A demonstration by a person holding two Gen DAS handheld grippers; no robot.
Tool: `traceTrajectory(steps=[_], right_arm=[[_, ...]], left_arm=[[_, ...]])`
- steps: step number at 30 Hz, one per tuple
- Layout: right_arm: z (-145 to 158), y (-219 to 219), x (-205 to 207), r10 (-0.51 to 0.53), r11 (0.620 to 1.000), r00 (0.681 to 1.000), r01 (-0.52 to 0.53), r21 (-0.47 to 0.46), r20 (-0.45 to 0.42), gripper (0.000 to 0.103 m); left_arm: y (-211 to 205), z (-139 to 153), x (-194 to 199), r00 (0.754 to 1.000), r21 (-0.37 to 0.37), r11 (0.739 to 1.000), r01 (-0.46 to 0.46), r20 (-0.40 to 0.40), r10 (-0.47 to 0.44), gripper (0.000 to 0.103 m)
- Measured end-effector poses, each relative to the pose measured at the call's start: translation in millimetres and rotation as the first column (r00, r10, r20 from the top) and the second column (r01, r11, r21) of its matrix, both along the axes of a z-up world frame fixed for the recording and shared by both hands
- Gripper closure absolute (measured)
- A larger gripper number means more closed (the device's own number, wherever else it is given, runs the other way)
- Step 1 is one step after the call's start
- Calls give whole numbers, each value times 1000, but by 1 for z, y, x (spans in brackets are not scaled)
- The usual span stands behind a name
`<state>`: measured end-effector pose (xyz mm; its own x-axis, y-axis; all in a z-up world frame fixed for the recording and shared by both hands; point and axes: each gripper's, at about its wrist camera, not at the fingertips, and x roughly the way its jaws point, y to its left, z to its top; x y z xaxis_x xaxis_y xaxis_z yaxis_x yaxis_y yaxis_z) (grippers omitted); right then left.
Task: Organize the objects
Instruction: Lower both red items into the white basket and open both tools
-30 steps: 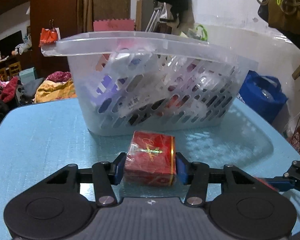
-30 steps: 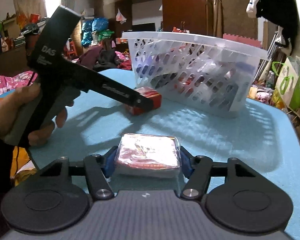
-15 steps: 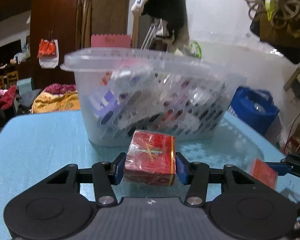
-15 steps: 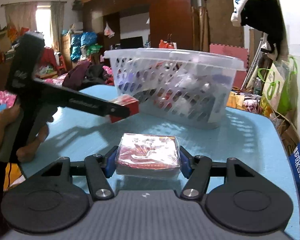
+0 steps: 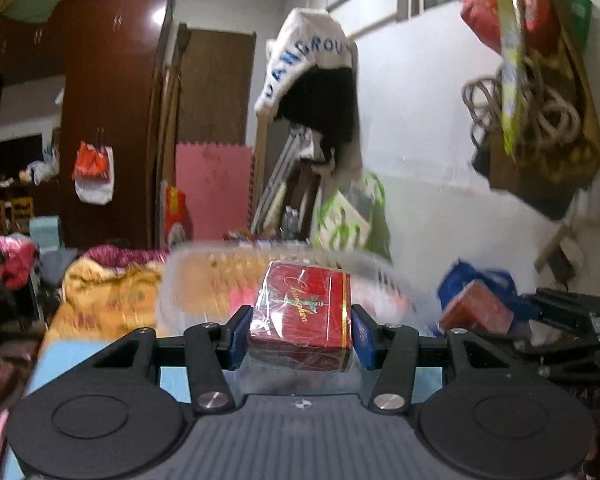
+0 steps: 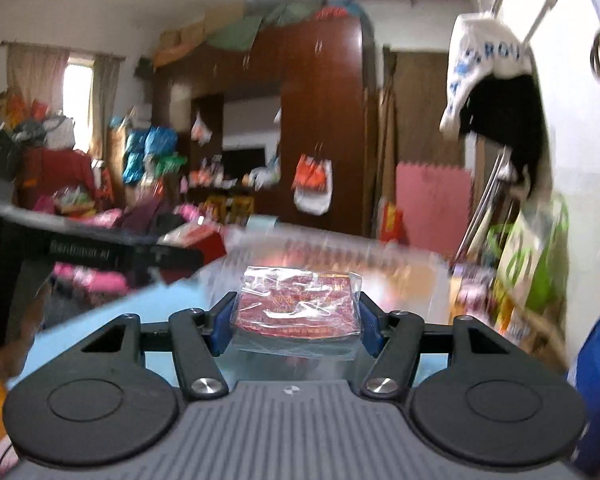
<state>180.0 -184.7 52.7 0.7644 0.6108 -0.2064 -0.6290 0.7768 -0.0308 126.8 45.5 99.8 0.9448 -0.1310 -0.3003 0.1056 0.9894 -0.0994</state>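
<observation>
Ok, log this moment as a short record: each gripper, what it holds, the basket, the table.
left gripper: jaws shut on red gold-trimmed box, standing on edge, plastic-wrapped
right gripper: jaws shut on flat red packet, lying flat, clear wrap
clear plastic basket: ahead of both grippers, rim blurred, contents unreadable
blue table: visible below the jaws, neither item touching it
cross-view: left gripper and its box show at left in the right wrist view
</observation>
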Motion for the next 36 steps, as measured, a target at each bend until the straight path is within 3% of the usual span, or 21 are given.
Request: traceTrajectory(steps=[5,9,11,13,14,15,19,20,24,27,31,33,36], right_arm=[[45,23,50,0,999,1000,-1,44,15,39],[48,41,90,-11,1000,999,12,8,-34,39],[42,48,102,-15,1000,999,14,-14,-40,36],[34,49,107,-13,1000,1000,12,-10,-27,24],[29,50,108,-18,1000,1000,17,-16,-21,11],[27,51,107,-33,999,999,33,-20,-8,8],[24,44,98,-20,1000,1000,20,-17,-9,7],[26,40,94,-18,1000,1000,18,-5,-9,1],[33,26,81,-7,1000,999,8,25,-42,0],[34,24,79,-32,999,995,30,-30,-91,0],[30,26,68,-103,985,994,97,-146,-36,0],[25,23,61,-111,981,994,109,-160,-1,0],[24,21,60,-176,971,983,164,-173,-53,0]], left_arm=[[8,37,53,997,-24,997,-74,-16,74,48],[20,35,92,991,-46,992,-114,-76,110,48],[24,28,105,988,-32,991,-128,-96,124,40],[28,20,113,985,-31,990,-138,-113,133,19],[30,17,116,983,-34,988,-149,-118,144,18],[33,13,117,981,-38,987,-155,-122,149,18],[37,3,113,978,-44,988,-146,-159,137,18],[36,3,110,978,-42,988,-147,-156,139,18],[27,0,92,974,12,984,-176,-140,176,2],[23,-3,83,981,-11,992,-125,-150,122,2],[15,-2,71,985,-5,992,-126,-119,125,2],[12,-1,65,986,-16,992,-125,-110,122,2],[8,-1,60,987,-25,992,-120,-108,117,2]])
